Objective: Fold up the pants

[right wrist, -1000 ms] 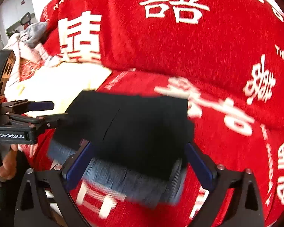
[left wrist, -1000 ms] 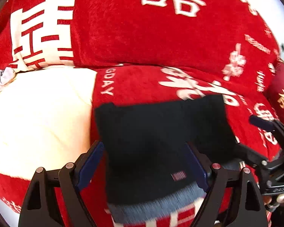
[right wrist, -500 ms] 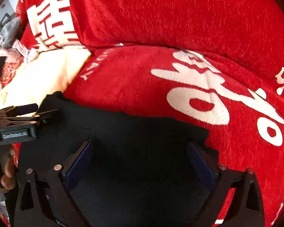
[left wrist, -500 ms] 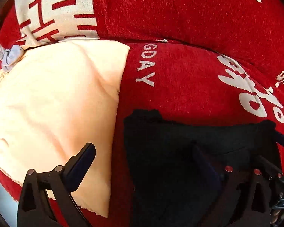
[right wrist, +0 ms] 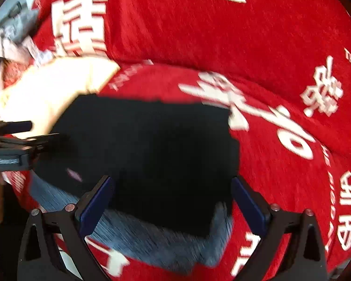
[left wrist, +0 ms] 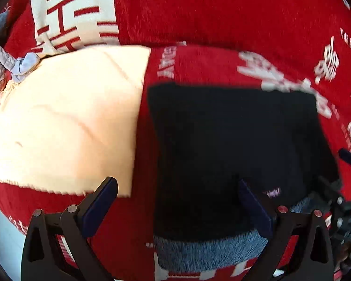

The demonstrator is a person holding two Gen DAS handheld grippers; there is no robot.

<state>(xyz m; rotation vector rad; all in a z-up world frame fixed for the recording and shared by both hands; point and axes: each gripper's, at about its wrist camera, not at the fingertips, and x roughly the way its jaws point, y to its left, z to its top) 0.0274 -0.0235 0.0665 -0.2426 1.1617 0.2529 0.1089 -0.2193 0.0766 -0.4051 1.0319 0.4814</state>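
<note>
The black pants (left wrist: 234, 145) lie folded into a rough rectangle on the red sofa seat, with a grey-blue waistband (left wrist: 208, 250) at the near edge. They also show in the right wrist view (right wrist: 152, 145), with the grey band (right wrist: 138, 236) near. My left gripper (left wrist: 175, 208) is open and empty, its right finger over the pants' near part and its left finger over the red cover. My right gripper (right wrist: 170, 203) is open and empty, hovering over the pants' near edge. Each gripper shows at the edge of the other's view.
A cream cloth (left wrist: 65, 121) lies on the seat left of the pants, touching their far left corner in the right wrist view (right wrist: 49, 93). The red cover with white characters (left wrist: 199, 18) drapes the seat and backrest. Grey clothing (left wrist: 9, 63) lies at far left.
Both grippers have pulled back and up from the pants. The folded pants now lie flat with the grey waistband showing again at the near edge.
</note>
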